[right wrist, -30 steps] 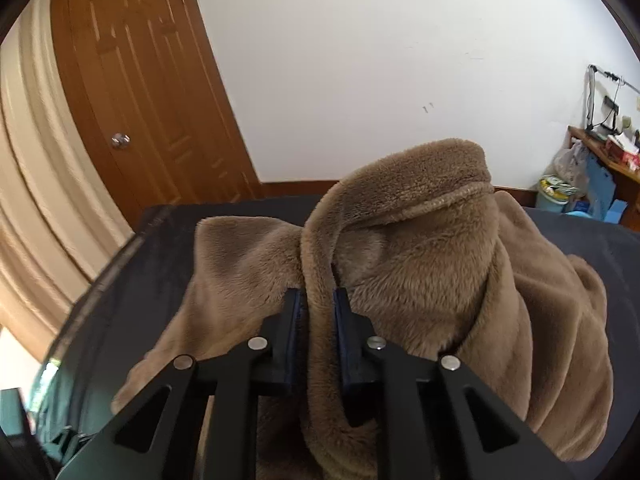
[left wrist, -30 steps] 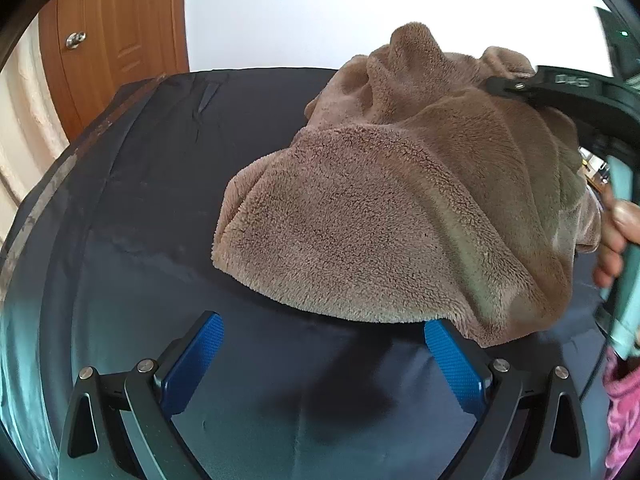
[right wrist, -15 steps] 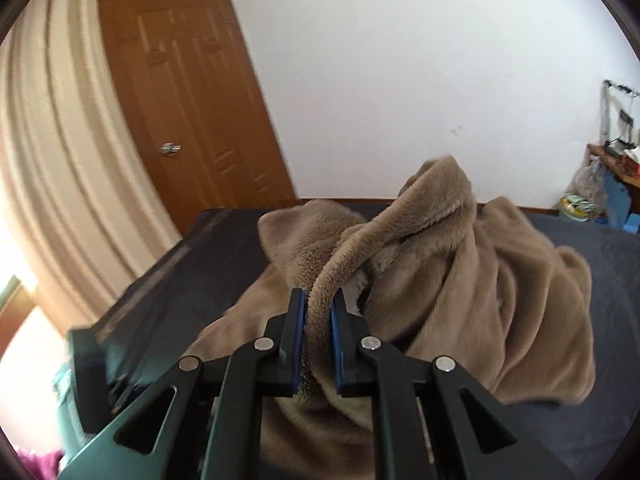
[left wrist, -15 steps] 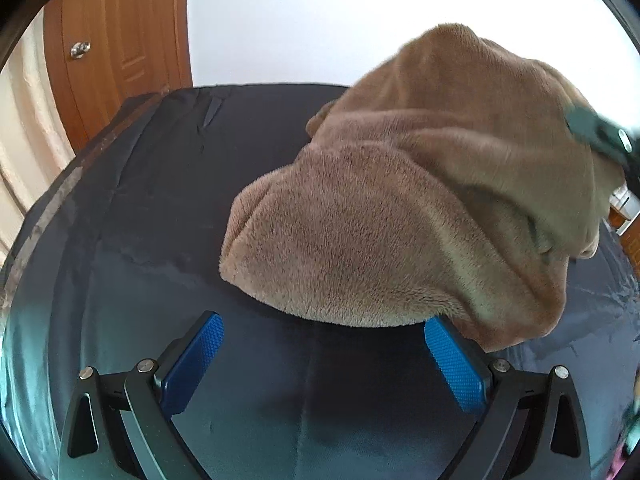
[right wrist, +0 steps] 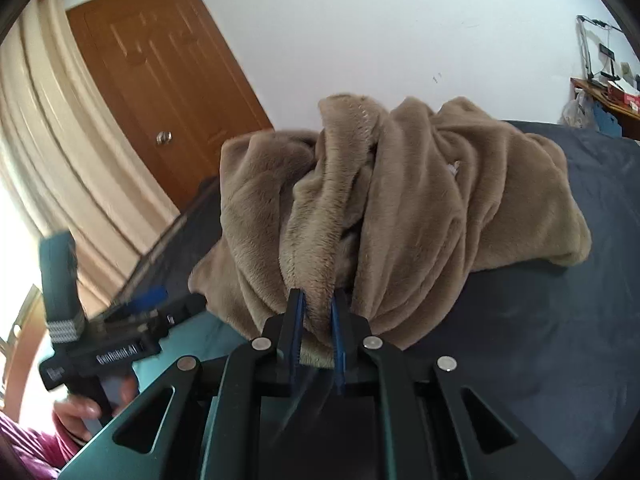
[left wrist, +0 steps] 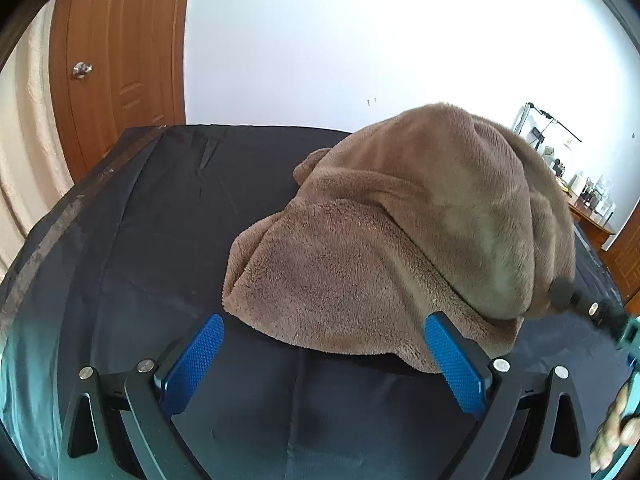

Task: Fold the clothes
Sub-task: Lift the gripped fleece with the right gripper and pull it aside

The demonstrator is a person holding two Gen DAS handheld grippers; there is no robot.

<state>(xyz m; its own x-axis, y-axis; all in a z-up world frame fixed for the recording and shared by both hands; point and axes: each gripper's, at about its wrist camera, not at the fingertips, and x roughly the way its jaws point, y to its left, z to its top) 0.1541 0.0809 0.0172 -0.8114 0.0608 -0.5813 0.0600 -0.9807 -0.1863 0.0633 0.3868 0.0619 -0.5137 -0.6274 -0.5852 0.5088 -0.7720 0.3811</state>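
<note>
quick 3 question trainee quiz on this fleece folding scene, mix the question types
1. True or false: the right claw grips a bunched fold of the brown fleece garment.
2. The left claw is: A) wide open with nothing between its pads, B) shut on the fleece.
3. Fill in: the garment lies on a ____ sheet.

Key: 1 true; 2 A; 3 black

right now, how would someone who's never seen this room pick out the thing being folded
Find the bed with the dark sheet in front of the wooden door. Heaped on its right half is a garment: brown, fuzzy and bunched up, the only thing lying on the sheet, with one fold pinched in the right hand-held gripper.
</note>
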